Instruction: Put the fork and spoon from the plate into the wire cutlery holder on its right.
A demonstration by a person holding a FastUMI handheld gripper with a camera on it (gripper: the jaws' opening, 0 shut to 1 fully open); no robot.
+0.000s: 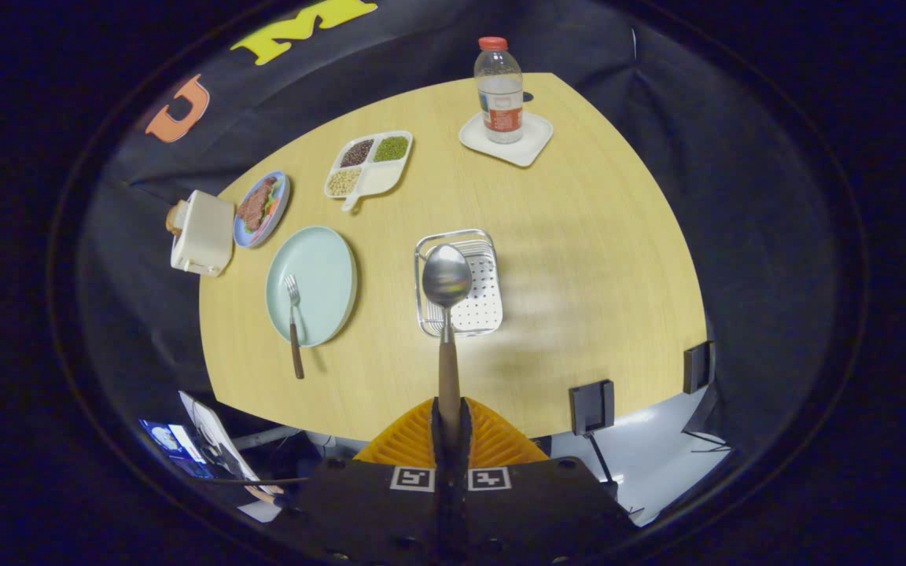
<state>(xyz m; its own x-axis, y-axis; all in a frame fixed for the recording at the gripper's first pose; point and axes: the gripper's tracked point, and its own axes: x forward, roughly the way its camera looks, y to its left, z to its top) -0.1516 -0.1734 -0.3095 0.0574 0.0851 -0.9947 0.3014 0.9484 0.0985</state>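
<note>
My gripper (450, 428) is shut on the brown handle of the spoon (447, 277). The spoon sticks out straight ahead of the fingers, and its metal bowl hangs high over the wire cutlery holder (487, 300), above the holder's left half. To the left of the holder lies the pale green plate (319, 275). The fork (293, 322) rests on the plate with its tines up on it and its brown handle reaching over the plate's near rim onto the table.
A wooden table (579, 259) carries a divided tray of beans (366, 165), a blue plate with food (263, 208), a white toaster (203, 233) at the left edge, and a water bottle (499, 90) on a white coaster beyond the holder. Two black clamps (591, 406) grip the near right edge.
</note>
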